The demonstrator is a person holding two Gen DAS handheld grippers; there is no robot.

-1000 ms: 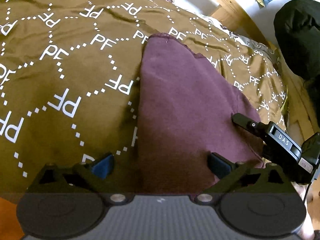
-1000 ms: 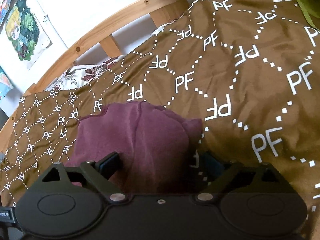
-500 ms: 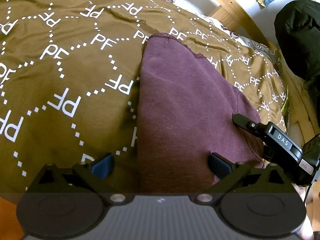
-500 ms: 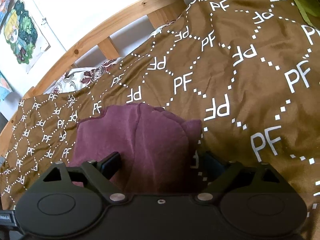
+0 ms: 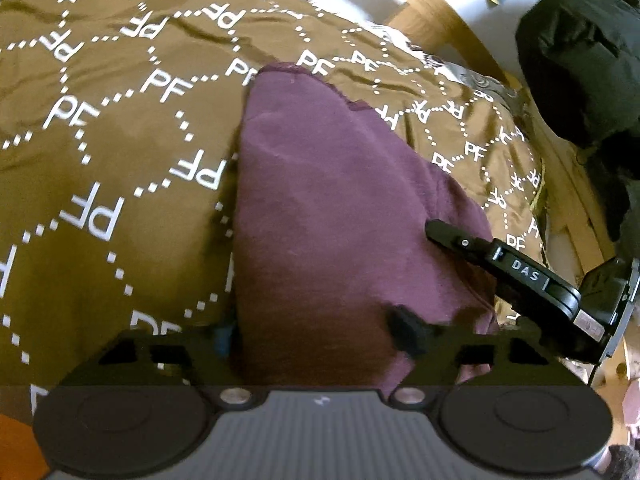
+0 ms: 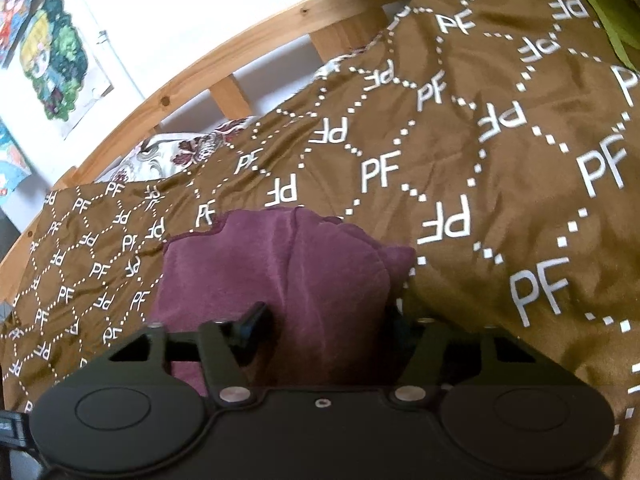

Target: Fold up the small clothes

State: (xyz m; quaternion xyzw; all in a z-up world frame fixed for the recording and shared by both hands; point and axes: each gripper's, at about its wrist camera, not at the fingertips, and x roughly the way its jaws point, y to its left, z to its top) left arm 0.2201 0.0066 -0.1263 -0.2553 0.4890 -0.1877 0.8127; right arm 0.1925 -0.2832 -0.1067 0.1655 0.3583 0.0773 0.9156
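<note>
A small maroon garment (image 5: 328, 208) lies on a brown bedcover (image 5: 100, 140) printed with white PF letters. My left gripper (image 5: 314, 334) sits low over the garment's near end. Its jaws are closing, with the cloth's left edge and a fold of cloth between them. In the right wrist view the same garment (image 6: 248, 272) lies rumpled under my right gripper (image 6: 324, 320). Its jaws are also closing, with a bunched ridge of cloth between them. One of the right gripper's fingers (image 5: 460, 240) rests on the garment's right side in the left wrist view.
A wooden bed frame (image 6: 240, 60) runs along the far side, with a floral sheet (image 6: 168, 152) beneath the bedcover (image 6: 480, 160). A black bundle (image 5: 580, 60) sits at the far right. Posters (image 6: 56, 60) hang on the wall. Green fabric (image 6: 600, 8) lies at the top right.
The jaws of both grippers have narrowed around the maroon cloth. The cloth has bunched up a little between the right gripper's fingers. Neither hand has shifted noticeably.
</note>
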